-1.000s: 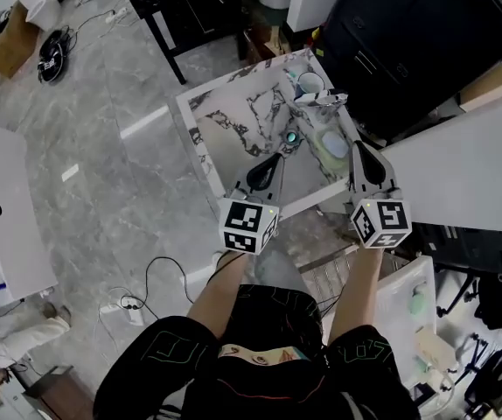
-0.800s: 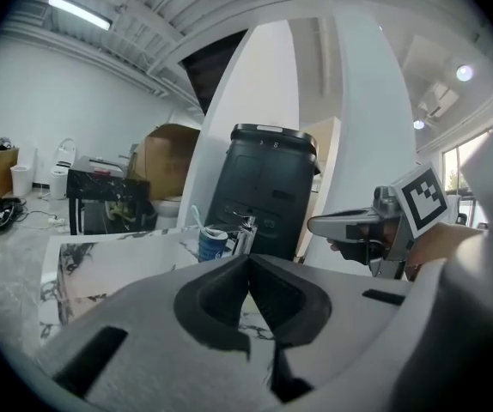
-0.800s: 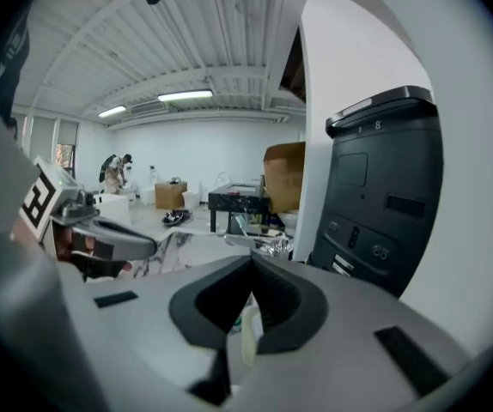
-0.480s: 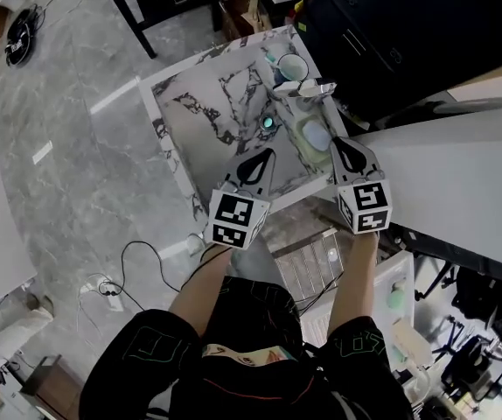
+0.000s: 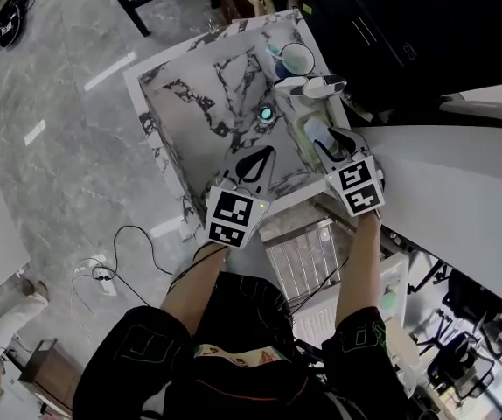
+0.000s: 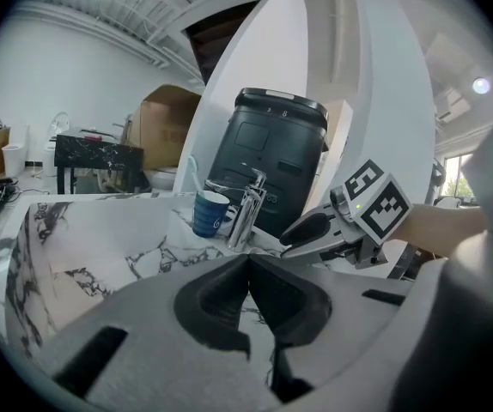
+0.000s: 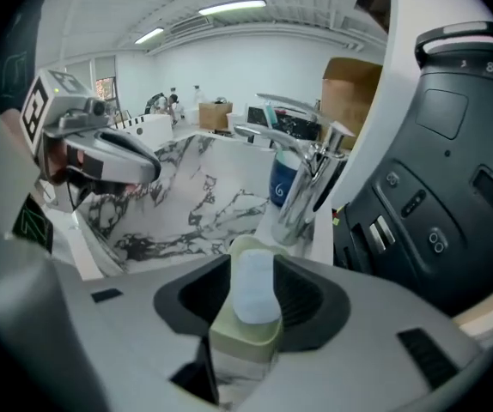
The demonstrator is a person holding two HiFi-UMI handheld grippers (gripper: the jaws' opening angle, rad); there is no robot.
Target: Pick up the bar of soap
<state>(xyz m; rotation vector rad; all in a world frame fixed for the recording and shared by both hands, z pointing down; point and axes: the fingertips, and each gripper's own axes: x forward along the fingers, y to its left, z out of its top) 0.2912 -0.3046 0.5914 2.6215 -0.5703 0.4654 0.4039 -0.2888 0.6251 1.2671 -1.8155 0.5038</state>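
At centre right of the head view, the right gripper (image 5: 328, 147), its jaws just opened halfway, straddles the bar of soap (image 7: 255, 286) on its pale green dish (image 7: 245, 340), while the left gripper (image 6: 248, 260) hangs with jaws together over the marble sink (image 5: 194, 103).

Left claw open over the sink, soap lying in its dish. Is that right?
No. The left claw is shut, jaws together, as the left gripper view shows. It is over the sink, and the soap lies in its dish.
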